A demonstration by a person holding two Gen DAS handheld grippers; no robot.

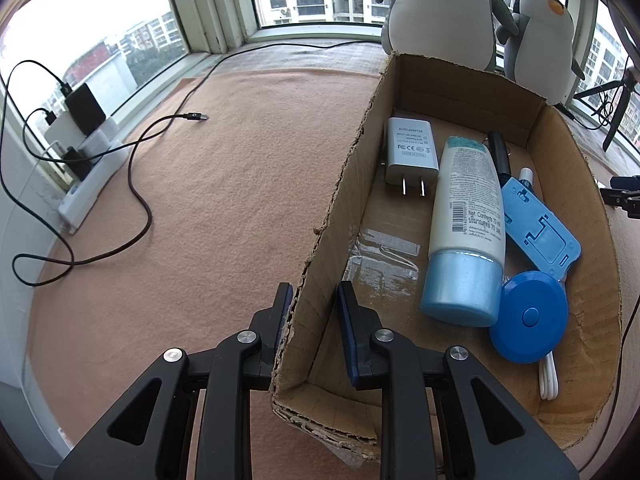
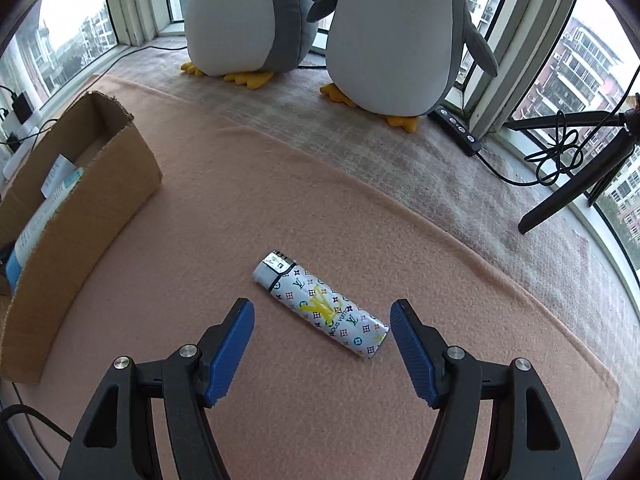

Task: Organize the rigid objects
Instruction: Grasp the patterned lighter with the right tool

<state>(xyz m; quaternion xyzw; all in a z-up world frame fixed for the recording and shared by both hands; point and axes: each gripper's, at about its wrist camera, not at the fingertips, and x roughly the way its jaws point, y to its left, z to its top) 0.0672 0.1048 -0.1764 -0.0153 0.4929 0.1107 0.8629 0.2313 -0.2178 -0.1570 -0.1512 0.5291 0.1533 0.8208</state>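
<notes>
Your right gripper (image 2: 322, 320) hangs over the lighter (image 2: 320, 304) with its jaws spread wide, one blue ribbed pad on each side but neither touching it. The lighter lies flat and slanted on the peach felt mat (image 2: 360, 208), out in the open to the right of the cardboard box (image 2: 84, 208), metal cap pointing away from you. It looks small, light and stiff, with a glossy printed wrap that may be slick, so take it across the middle of its long flat body, not at the metal end, and turn the jaws square to its slanted sides or it may twist out. The soft mat should give a little under the pads. Your left gripper (image 1: 314, 300) has its jaws straddling the left wall of the box, close on either side; whether they actually pinch the rough, torn cardboard you cannot tell. Inside the box lie a smooth white tube with a blue cap (image 1: 466, 232), a white plug adapter (image 1: 410, 152), a round blue disc (image 1: 528, 316) and a flat blue plastic piece (image 1: 538, 228), all hard-shelled. Two plush penguins (image 2: 320, 32) stand behind.
</notes>
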